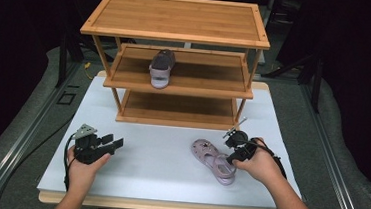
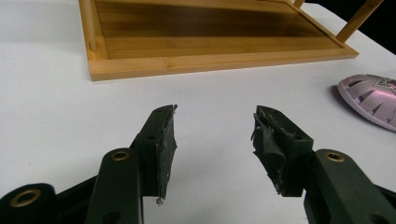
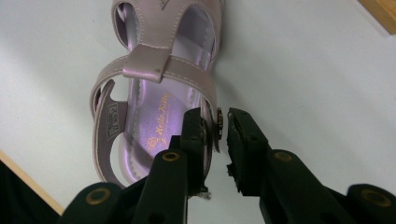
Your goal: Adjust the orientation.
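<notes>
The pink sandal (image 1: 214, 161) lies flat on the white table (image 1: 158, 172), in front of the wooden rack (image 1: 176, 73) and a little to its right. There is bare table all around the sandal, with more room on its left side, and the table's front edge is close behind its heel. The rack's bottom shelf is near its toe.

The right gripper (image 3: 215, 135) is at the sandal's heel end. Its jaws are nearly closed with a small gap left. The side strap with the little buckle sits between them. One jaw is inside the sandal and one is outside. It is hard to tell if the pads press on the strap yet.

The sandal is shiny pale purple, with a strap across the top, gold writing inside and cut-out holes at the toe.

The left gripper (image 2: 215, 140) is well apart, over bare table on the left. Its jaws are wide open and hold nothing.

A second sandal (image 1: 161, 68) stands on the rack's middle shelf.
</notes>
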Demonstrator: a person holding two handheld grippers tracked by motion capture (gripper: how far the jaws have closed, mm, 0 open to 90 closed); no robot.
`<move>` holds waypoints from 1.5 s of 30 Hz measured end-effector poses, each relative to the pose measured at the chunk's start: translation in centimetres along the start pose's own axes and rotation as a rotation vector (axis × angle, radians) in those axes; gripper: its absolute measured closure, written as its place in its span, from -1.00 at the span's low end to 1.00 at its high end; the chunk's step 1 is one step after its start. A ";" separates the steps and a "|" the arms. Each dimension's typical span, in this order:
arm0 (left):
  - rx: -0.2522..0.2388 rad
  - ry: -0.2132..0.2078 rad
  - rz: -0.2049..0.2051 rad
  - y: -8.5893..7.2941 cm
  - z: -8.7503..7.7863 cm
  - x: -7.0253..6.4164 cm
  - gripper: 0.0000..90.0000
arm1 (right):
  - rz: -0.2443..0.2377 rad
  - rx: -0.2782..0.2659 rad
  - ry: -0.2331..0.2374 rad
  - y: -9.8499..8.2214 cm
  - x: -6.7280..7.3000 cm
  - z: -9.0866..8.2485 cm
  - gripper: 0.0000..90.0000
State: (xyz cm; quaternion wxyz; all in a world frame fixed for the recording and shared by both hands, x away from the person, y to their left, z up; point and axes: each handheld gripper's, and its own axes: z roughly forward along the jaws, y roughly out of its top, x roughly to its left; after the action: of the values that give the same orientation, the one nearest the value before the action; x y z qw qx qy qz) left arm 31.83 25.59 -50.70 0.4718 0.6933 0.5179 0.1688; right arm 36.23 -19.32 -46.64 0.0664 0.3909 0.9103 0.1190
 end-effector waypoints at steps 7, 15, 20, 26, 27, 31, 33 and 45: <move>0.014 0.001 0.001 -0.1 0.1 0.1 0.07 | -0.028 0.079 0.048 1.4 0.0 0.7 0.71; 0.025 -0.001 -0.006 -0.2 0.3 0.2 0.07 | -0.042 0.148 0.044 2.1 -0.3 2.0 0.73; 0.036 -0.003 -0.004 -0.2 0.4 0.3 0.07 | -0.033 0.165 0.066 2.3 -0.5 2.3 0.74; 0.039 -0.004 -0.003 -0.2 0.4 0.2 0.07 | -0.023 0.172 0.080 2.2 -0.7 2.4 0.74; 0.039 -0.003 -0.003 -0.2 0.4 0.2 0.07 | -0.017 0.174 0.086 2.2 -0.7 2.4 0.74; 0.041 -0.002 -0.005 -0.2 0.4 0.3 0.07 | -0.012 0.176 0.071 2.2 -0.6 2.4 0.79; 0.040 -0.002 -0.005 -0.2 0.4 0.3 0.07 | -0.012 0.180 0.062 2.2 -0.6 2.4 0.81; 0.037 -0.008 -0.022 -0.2 0.4 0.4 0.07 | -0.019 0.155 0.062 2.2 -0.1 2.0 0.84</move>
State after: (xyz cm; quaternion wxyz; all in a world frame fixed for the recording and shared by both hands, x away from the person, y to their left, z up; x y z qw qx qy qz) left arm 32.19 25.77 -51.13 0.4630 0.6969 0.5264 0.1512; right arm 38.29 -17.59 -47.98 0.0089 0.3821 0.9221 0.0597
